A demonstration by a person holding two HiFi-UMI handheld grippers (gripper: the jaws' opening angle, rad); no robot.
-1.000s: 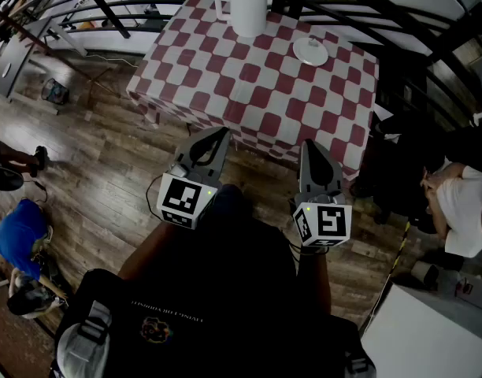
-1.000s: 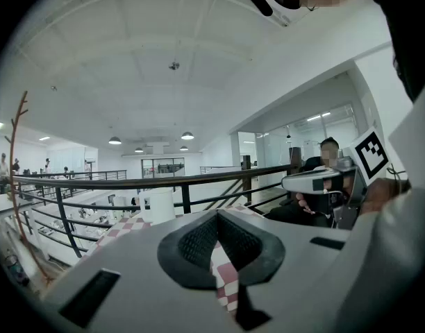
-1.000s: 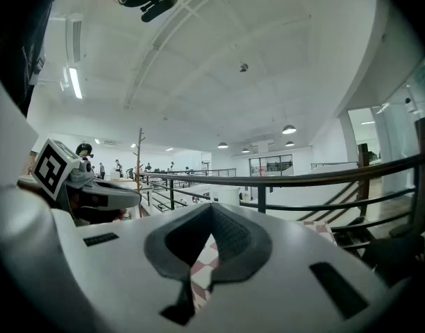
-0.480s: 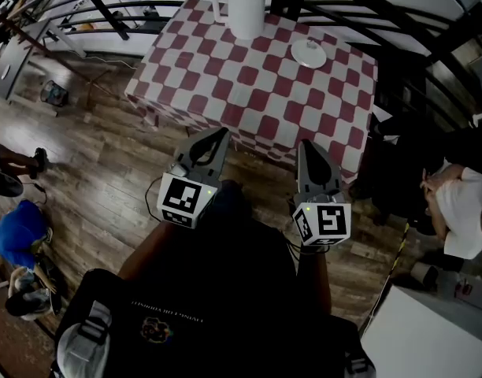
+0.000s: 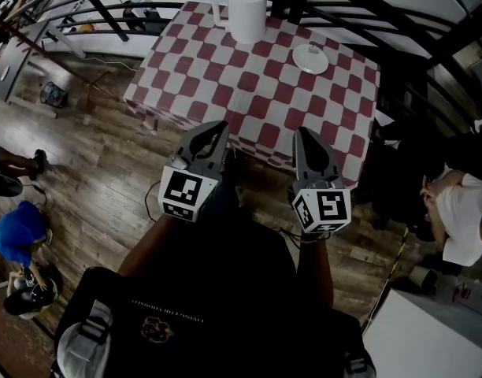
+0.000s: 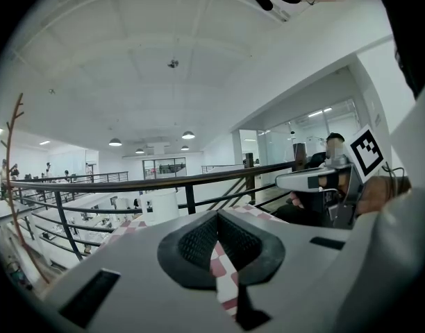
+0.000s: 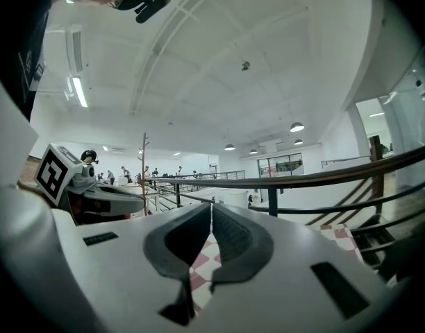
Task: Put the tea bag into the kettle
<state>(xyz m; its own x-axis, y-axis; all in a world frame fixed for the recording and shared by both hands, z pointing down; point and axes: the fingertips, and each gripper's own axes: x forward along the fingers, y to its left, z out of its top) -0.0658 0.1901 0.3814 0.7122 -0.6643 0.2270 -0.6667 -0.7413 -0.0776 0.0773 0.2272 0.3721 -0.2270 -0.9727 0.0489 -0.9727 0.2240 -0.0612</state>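
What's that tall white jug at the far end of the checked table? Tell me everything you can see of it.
It is a white kettle, a tall plastic-looking cylinder, standing upright near the far edge of the red-and-white checked table. A handle sticks out on its left side in the head view. Only the table touches it.

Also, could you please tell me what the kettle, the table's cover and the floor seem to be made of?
Kettle: probably plastic, matte white, no shine.
Table cover: looks like cloth or oilcloth, red-and-white checked, draping over the edge.
Floor: wood-look planks, brown, slightly glossy; real wood or laminate is unclear.
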